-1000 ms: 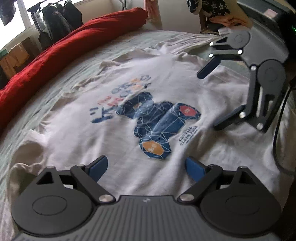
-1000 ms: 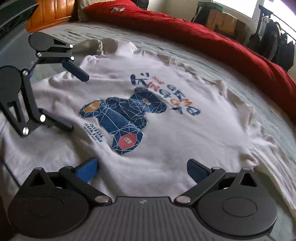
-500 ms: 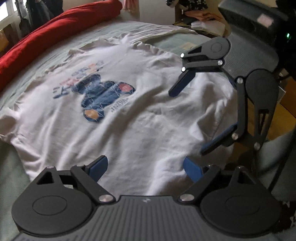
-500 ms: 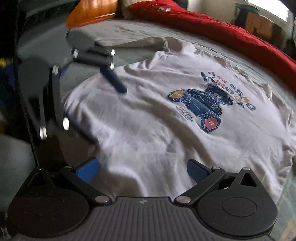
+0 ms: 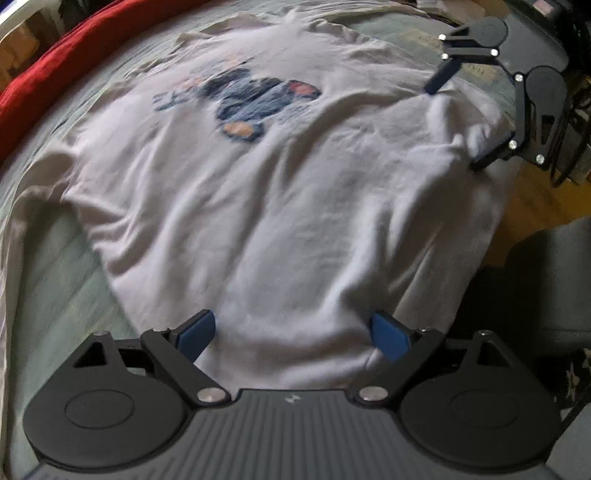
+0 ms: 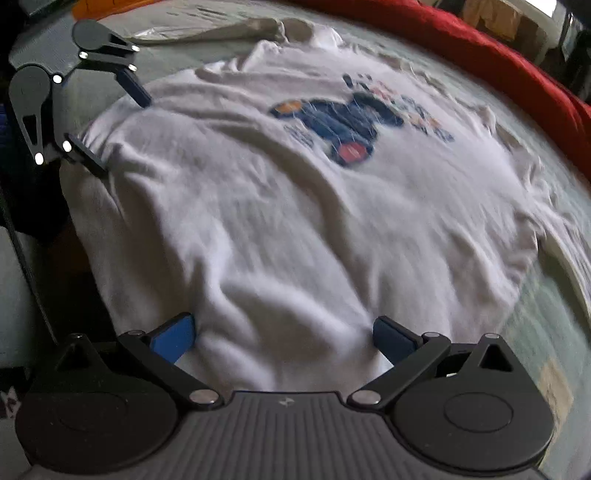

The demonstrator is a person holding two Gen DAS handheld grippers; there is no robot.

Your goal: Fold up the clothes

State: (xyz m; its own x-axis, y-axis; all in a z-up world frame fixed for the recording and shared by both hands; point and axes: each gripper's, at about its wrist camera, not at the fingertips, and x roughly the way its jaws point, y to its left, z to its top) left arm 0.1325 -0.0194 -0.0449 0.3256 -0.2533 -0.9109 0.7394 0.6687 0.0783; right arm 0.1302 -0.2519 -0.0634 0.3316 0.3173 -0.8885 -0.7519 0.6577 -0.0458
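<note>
A white T-shirt (image 5: 280, 192) with a blue bear print (image 5: 258, 99) lies spread face up on the bed; it also shows in the right wrist view (image 6: 295, 206). My left gripper (image 5: 293, 334) is open, its jaws on either side of the shirt's bottom hem at one corner. My right gripper (image 6: 282, 338) is open, its jaws around the hem at the other corner. Each gripper shows in the other's view, the right gripper (image 5: 460, 118) and the left gripper (image 6: 118, 129), both open at the hem. No cloth is pinched.
A red blanket (image 6: 498, 66) runs along the far side of the bed (image 5: 55, 266). The shirt's hem hangs over the bed edge, with wooden floor (image 5: 535, 195) beyond. Another pale garment (image 6: 229, 31) lies past the shirt.
Both grippers drew back from over the print to the shirt's bottom hem and lowered. They stayed open throughout.
</note>
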